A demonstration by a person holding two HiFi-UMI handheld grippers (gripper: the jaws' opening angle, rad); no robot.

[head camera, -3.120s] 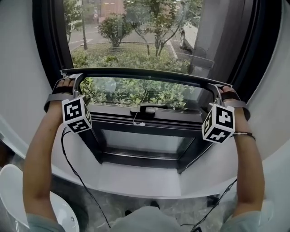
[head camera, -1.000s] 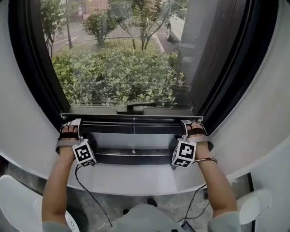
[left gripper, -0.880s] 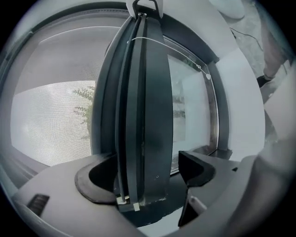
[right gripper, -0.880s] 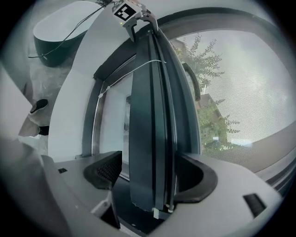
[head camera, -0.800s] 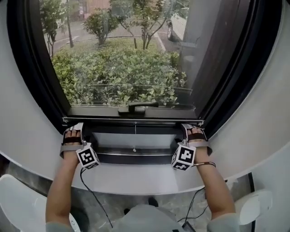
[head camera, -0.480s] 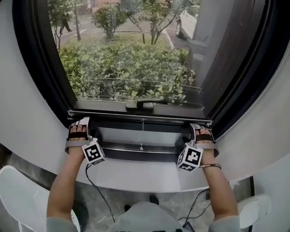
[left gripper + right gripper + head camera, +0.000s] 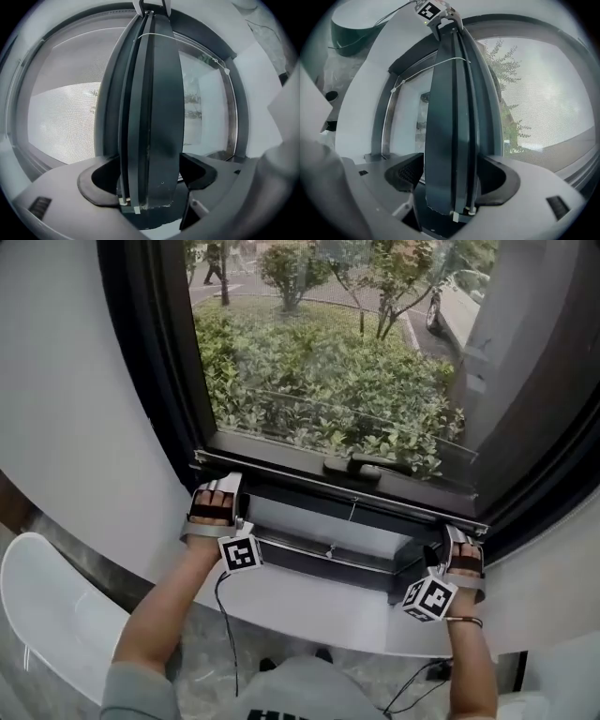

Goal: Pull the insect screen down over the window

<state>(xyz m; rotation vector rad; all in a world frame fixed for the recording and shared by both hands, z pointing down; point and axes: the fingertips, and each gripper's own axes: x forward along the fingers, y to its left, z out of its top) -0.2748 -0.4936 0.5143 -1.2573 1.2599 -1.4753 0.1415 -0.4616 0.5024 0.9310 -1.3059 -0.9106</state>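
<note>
Here the fingers (image 7: 97,183) of the left gripper (image 7: 147,176) are clenched on the left end of the bottom bar (image 7: 149,112), and the right gripper (image 7: 452,183) grips its right end likewise. The bar sits low in the window frame (image 7: 155,362), near the white sill (image 7: 319,607), with the insect screen (image 7: 319,371) stretched above it.

Daylight comes in through a dark window frame (image 7: 155,362) set in pale white walls (image 7: 75,381). Outside are green shrubs (image 7: 328,381) and a parked car (image 7: 452,306). Below runs a white sill (image 7: 309,606) over speckled grey floor (image 7: 202,667), with a white rounded furniture piece (image 7: 33,601) at left.
</note>
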